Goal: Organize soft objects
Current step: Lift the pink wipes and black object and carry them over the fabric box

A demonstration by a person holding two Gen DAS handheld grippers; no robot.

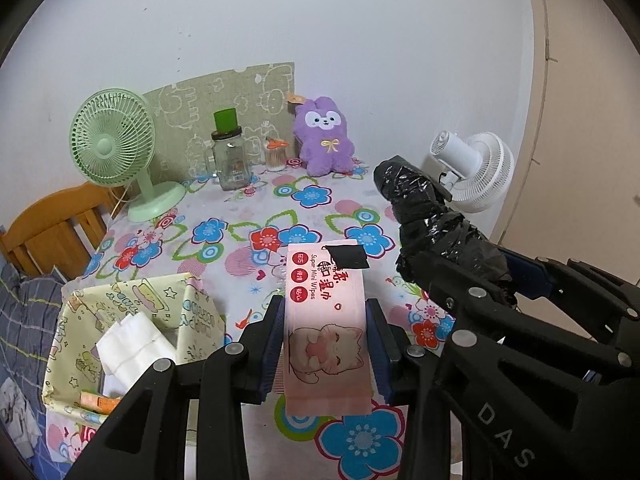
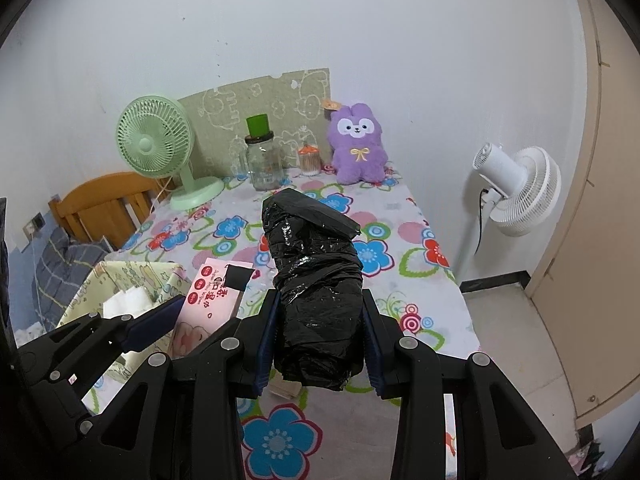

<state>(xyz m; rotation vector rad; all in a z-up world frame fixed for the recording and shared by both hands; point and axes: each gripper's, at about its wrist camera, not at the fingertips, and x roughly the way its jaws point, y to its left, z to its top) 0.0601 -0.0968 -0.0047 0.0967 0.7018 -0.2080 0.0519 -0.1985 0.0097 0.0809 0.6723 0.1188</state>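
My left gripper is shut on a pink pack of wet wipes with a cat drawing, held above the flowered tablecloth. My right gripper is shut on a black plastic bundle, also lifted off the table. In the left wrist view the black bundle and the right gripper's arm lie to the right of the wipes. In the right wrist view the pink wipes pack sits to the left. A yellow patterned fabric box holding white tissue packs stands left of the wipes.
At the table's back stand a green desk fan, a glass jar with a green cap, a small cotton-swab jar and a purple plush bunny. A white floor fan is right of the table. A wooden chair is at the left.
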